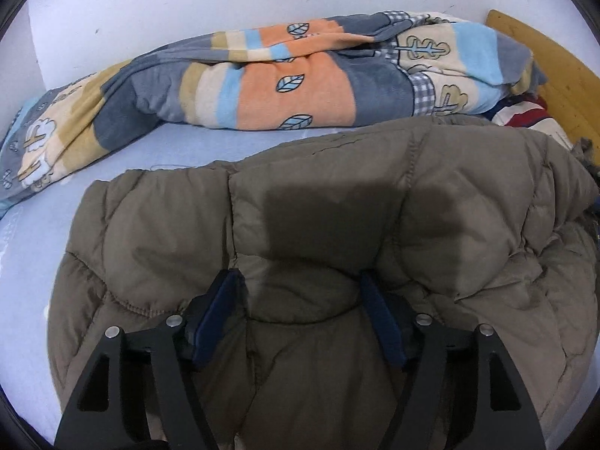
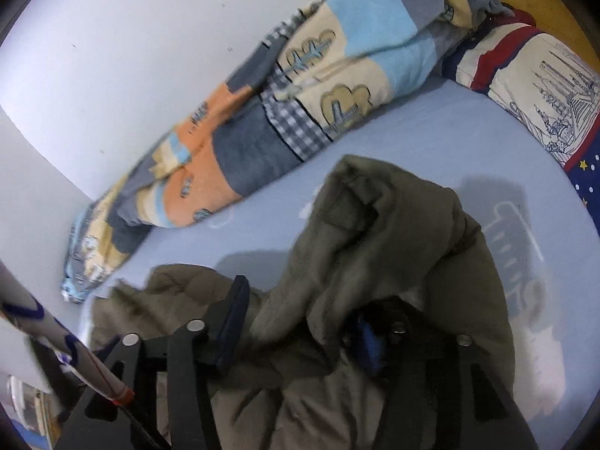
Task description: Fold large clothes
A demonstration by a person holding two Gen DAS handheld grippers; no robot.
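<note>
Nearest to the left wrist camera, the left gripper (image 1: 302, 318) stands partly open with its 2 dark blue pads (image 1: 219, 318) on both sides of a puffy ridge of the olive padded jacket (image 1: 337, 206); there is a small gap at each pad, so I judge that it straddles the fabric and does not pinch it. In the right wrist view the right gripper (image 2: 300, 332) is also partly open, and a loose bunch of the jacket lies across its jaws and hides most of the far pad (image 2: 369, 341), so I cannot tell if any cloth is caught there. The jacket lies on the near part of the blue bed sheet (image 1: 195, 142), well apart from the patterned blanket (image 1: 285, 82) that is rolled along the wall edge, and near the pillow (image 2: 543, 86) at the wooden headboard (image 1: 555, 71) end. Several things could go wrong from here. The thick filling may spring back, so a fold that is let go can open again. The raised bunch near the right gripper may fall to one side and make the fold crooked. If cloth is hooked on a pad, lifting the gripper could drag the jacket. A sleeve (image 2: 56, 337) of the person is close to the right gripper and could also brush the fabric.
</note>
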